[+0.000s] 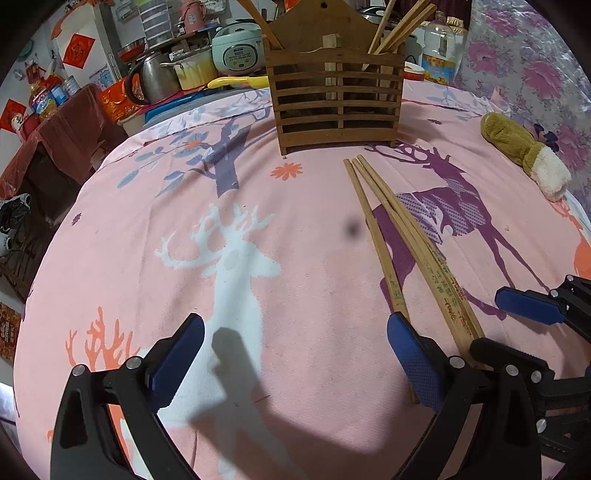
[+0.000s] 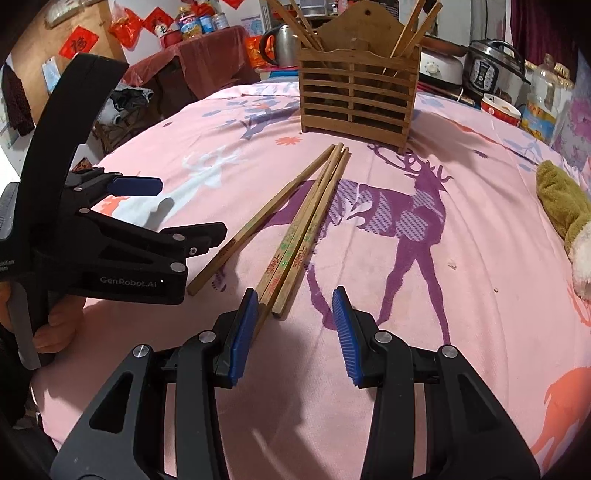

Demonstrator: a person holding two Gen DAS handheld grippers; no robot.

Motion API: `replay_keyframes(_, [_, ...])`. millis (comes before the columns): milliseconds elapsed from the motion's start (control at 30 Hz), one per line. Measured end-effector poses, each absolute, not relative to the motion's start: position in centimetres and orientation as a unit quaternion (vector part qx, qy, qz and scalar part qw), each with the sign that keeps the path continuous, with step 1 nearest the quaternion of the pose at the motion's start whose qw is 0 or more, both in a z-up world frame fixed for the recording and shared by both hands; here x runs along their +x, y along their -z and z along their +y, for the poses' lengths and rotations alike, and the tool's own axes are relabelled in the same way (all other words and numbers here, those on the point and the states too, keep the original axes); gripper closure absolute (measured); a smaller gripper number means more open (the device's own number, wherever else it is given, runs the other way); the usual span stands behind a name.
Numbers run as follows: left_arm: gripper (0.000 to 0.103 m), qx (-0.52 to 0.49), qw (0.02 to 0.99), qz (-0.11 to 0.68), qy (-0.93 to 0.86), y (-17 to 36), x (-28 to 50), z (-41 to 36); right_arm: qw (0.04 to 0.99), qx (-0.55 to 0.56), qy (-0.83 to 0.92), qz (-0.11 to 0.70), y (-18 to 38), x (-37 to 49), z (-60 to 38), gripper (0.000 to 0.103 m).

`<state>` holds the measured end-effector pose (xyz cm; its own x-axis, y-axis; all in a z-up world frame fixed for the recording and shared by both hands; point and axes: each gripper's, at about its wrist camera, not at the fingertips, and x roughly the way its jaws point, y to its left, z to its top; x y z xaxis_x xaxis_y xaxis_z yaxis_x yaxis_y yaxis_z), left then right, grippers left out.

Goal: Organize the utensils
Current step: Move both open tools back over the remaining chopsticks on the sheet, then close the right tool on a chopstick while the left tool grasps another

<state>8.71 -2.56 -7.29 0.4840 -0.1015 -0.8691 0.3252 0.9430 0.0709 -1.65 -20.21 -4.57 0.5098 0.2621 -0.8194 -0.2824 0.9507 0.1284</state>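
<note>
Three loose chopsticks (image 2: 295, 236) are laid on a pink deer-print cloth (image 1: 314, 229) that covers the table, their thin tips gathered just short of a slatted wooden holder (image 2: 356, 99) standing upright at the far side. More chopsticks (image 2: 413, 27) are seen leaning in the holder's left and right compartments. The thick, printed ends of the loose chopsticks are spread toward the near edge, one lying apart to the left of the other two. The right gripper (image 2: 295, 325) is held low over those near ends, its blue pads set at a middling gap; the ends of the two right-hand chopsticks lie between the pads, one close against the left pad, but whether it is touched cannot be told, and the right pad stands clear of them. The left gripper (image 1: 295, 354) is kept to the left of the chopsticks with its jaws spread wide and only cloth between them; the lone left chopstick passes just by its right pad. A brown and white plush toy (image 1: 524, 155) is seen at the far right of the cloth, well apart from the chopsticks.
</note>
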Motion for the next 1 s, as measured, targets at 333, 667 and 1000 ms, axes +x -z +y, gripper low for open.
replay_keyframes(333, [0.006, 0.108, 0.855, 0.492, 0.129, 7.2, 8.7, -2.6, 0.882, 0.02, -0.12, 0.455, 3.6, -1.0, -22.8, 0.062])
replay_keyframes(667, [0.006, 0.13, 0.839, 0.499, 0.174, 8.1, 7.6, -4.1, 0.869, -0.001, -0.13, 0.478, 4.9, -0.9, -21.5, 0.08])
replay_keyframes(1000, [0.063, 0.135, 0.838, 0.478, 0.227, 7.5, 5.3, -4.1, 0.867, 0.012, -0.113, 0.486, 5.2, -0.5, -22.6, 0.094])
